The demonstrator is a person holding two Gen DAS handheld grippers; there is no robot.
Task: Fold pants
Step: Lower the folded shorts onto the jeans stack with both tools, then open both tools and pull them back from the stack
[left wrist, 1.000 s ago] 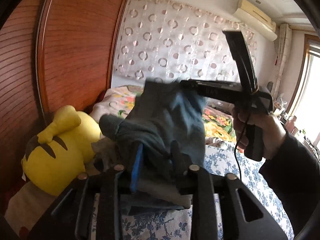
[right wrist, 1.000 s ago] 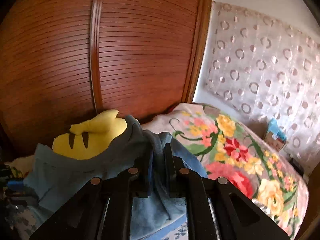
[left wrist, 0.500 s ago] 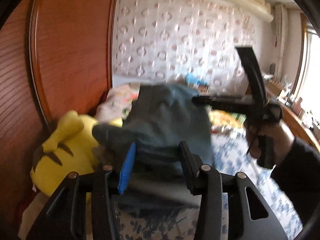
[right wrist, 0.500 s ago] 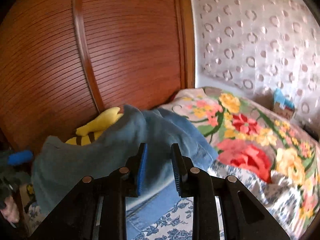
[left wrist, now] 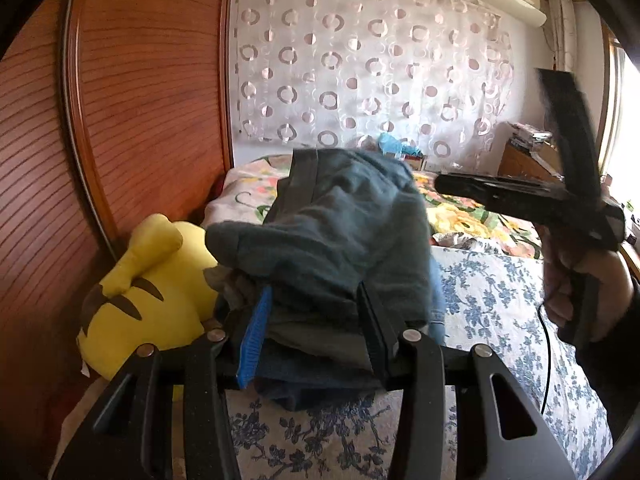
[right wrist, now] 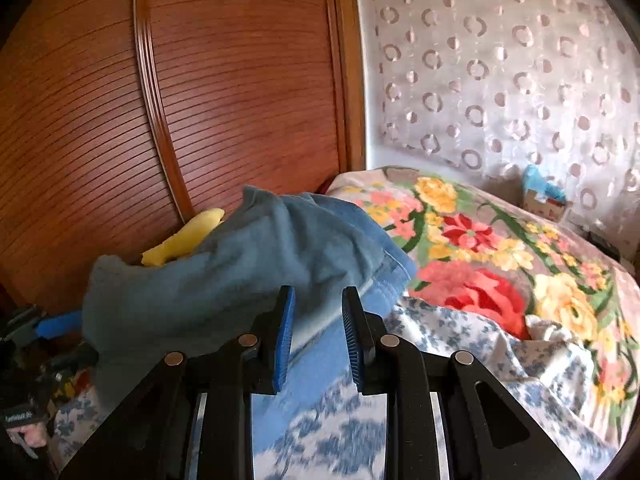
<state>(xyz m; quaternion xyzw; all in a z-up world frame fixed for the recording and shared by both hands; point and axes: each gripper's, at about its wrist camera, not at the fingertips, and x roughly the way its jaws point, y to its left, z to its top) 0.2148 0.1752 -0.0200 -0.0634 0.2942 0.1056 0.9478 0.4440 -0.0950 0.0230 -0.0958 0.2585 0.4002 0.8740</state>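
From the left wrist camera, we see our left gripper [left wrist: 314,320] with its two fingers spread apart, and the bundled blue pants [left wrist: 340,236] sit between them. The cloth fills the gap, but the fingers do not press it, so the claw is released. The pants lie in a heap on the bed [left wrist: 488,300], which has a sheet with blue flowers. A yellow plush toy [left wrist: 148,284] rests just beside the heap, against the wooden headboard [left wrist: 132,100]. On the right side, the right hand [left wrist: 580,284] holds the right gripper [left wrist: 444,182] above the bed, near the pants but apart from them.

From the right wrist camera, the right gripper [right wrist: 318,336] has a clear gap between its blue pads [right wrist: 284,340], so it is released and holds nothing. The pants [right wrist: 240,264] lie just ahead of the fingertips on the bed [right wrist: 500,352], and the yellow toy [right wrist: 184,240] shows behind them. A flowered blanket [right wrist: 480,248] covers the far part of the bed.
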